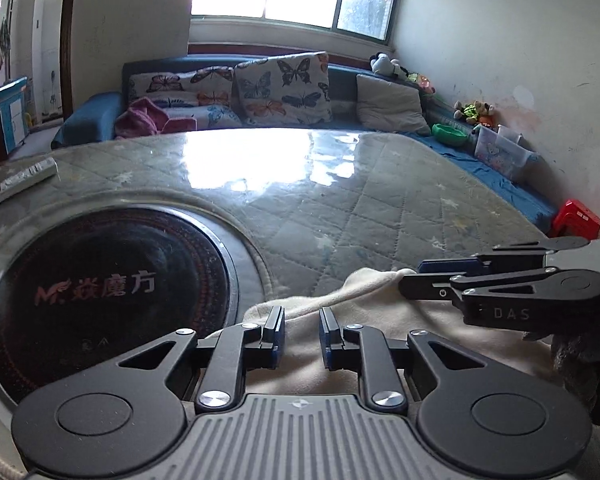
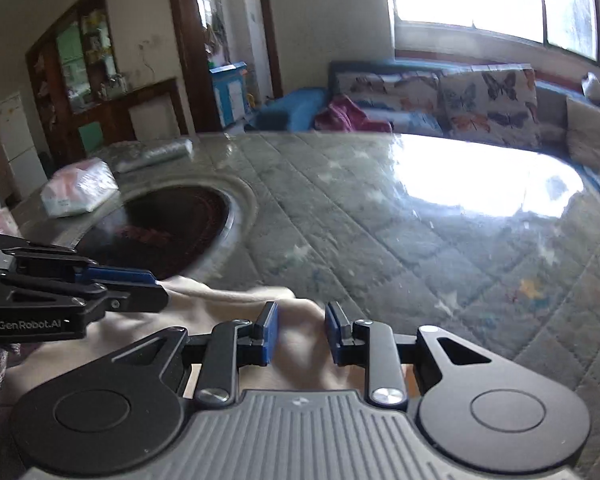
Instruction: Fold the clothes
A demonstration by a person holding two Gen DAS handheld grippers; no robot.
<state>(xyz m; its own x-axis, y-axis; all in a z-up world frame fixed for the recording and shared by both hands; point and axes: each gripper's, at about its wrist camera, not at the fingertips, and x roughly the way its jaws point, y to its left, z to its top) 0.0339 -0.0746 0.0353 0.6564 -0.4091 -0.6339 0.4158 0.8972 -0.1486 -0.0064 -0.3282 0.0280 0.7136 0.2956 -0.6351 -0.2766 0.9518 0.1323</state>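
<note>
A cream fleece garment (image 1: 364,304) lies bunched at the near edge of the glass-topped table (image 1: 340,200). My left gripper (image 1: 300,316) has a ridge of this cloth pinched between its blue pads. My right gripper (image 2: 300,312) pinches another fold of the same garment (image 2: 228,312). The two grippers sit close together, side by side. In the left wrist view the right gripper (image 1: 410,278) comes in from the right, with cloth pulled up to its tip. In the right wrist view the left gripper (image 2: 160,288) comes in from the left.
A round black hotplate (image 1: 108,288) is set into the table to the left of the cloth. A wrapped remote (image 2: 156,154) and a plastic packet (image 2: 80,192) lie at the far left. Behind the table stand a blue sofa with butterfly cushions (image 1: 280,88) and a red stool (image 1: 576,220).
</note>
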